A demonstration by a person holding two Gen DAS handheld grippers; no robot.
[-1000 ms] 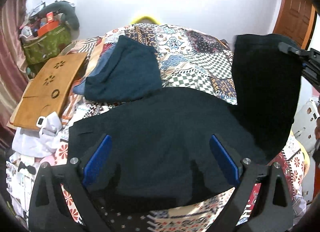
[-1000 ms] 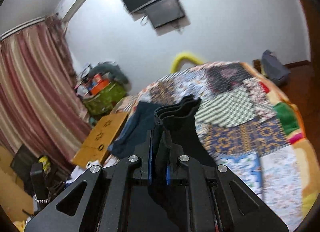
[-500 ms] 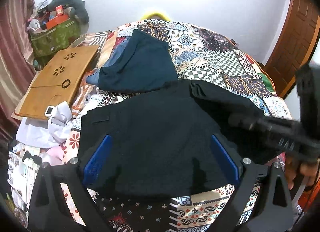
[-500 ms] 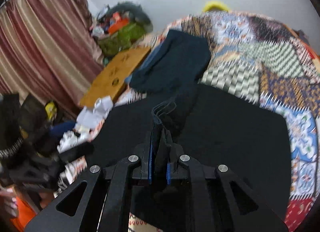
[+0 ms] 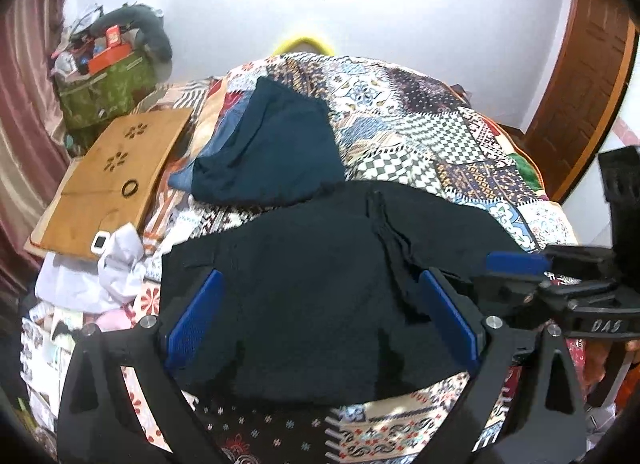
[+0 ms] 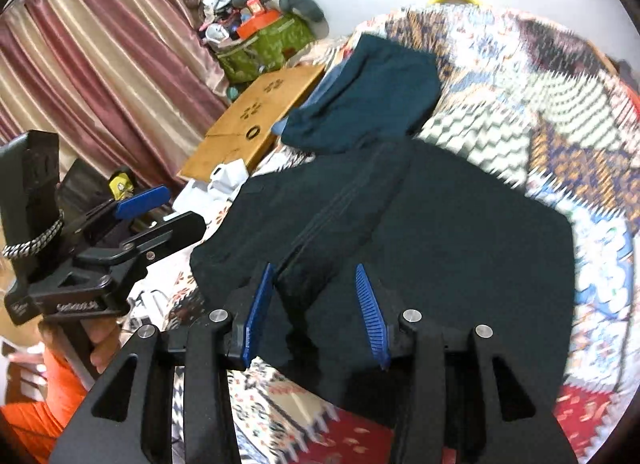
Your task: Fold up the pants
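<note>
Right wrist view: right gripper (image 6: pixel 316 312) jaws opening, black pants (image 6: pixel 440 223) released, formerly pinched.

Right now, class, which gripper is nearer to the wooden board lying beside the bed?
Left. The left gripper hovers over the black pants on the wooden board's side; the right gripper, jaws opening, sits on the far side.
</note>
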